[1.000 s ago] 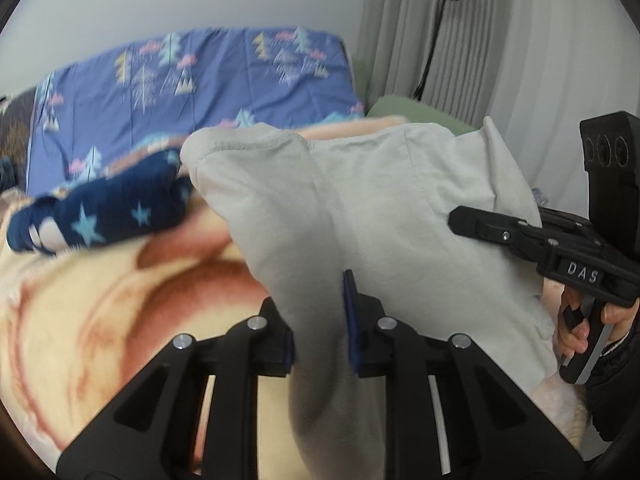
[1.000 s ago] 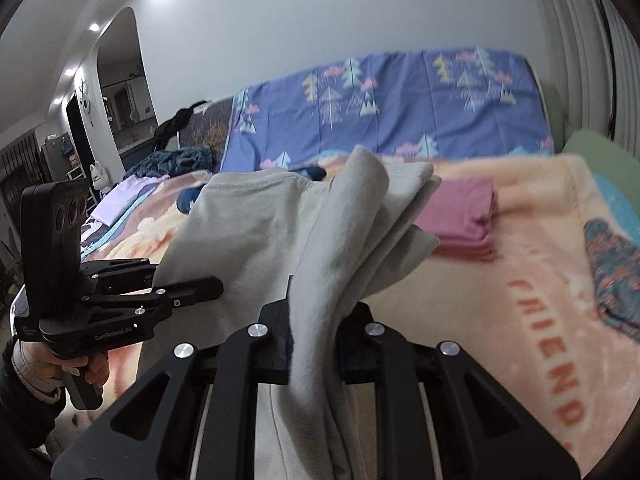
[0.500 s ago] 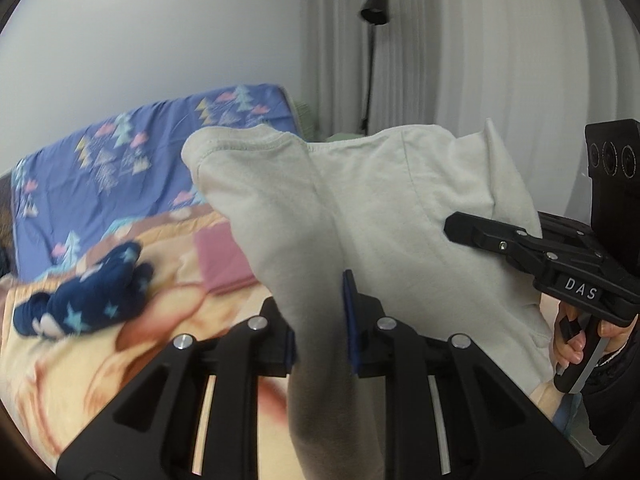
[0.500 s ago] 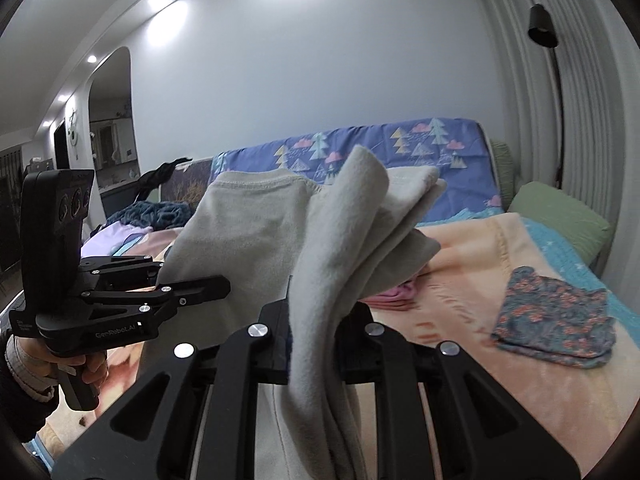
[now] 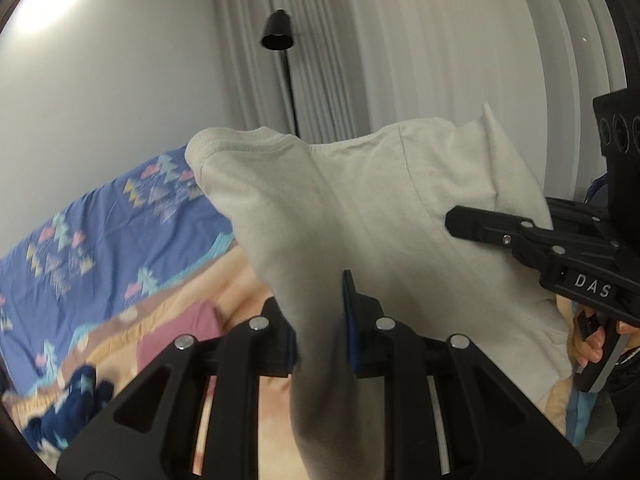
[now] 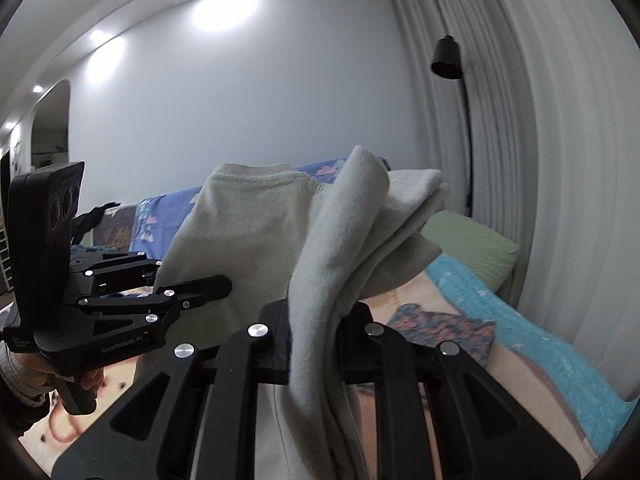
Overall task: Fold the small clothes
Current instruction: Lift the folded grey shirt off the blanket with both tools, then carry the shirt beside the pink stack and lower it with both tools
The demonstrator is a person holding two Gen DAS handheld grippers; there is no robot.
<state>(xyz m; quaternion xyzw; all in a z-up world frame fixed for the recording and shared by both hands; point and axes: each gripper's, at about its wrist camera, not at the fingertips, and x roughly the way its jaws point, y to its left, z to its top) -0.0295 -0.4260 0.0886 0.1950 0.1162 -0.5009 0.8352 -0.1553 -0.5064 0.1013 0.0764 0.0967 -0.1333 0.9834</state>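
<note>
cloth fills the gap between both pairs of fingers: the left gripper [image 5: 320,320] is clamped on a bunched edge of the pale beige garment [image 5: 360,208], and the right gripper [image 6: 320,336] is clamped on another gathered edge of the same garment [image 6: 248,236], its folds standing up in a thick ridge above the pads. the garment hangs spread in the air between the two tools, lifted clear of the bed [image 6: 532,364]. in the left wrist view the right gripper [image 5: 472,220] reaches in from the right edge, pinching the fabric, with a hand [image 5: 592,340] on its handle; in the right wrist view the left gripper [image 6: 208,288] comes in from the left, a hand [image 6: 80,380] beneath it. below lie a peach blanket [image 5: 176,320], a folded pink cloth [image 5: 176,344], a dark blue star-print piece [image 5: 68,408], and a floral patterned piece [image 6: 440,326]. farther back are a blue tree-print sheet [image 5: 100,240], a green pillow [image 6: 468,240], a black lamp [image 6: 448,58] and pale curtains [image 6: 540,140].
</note>
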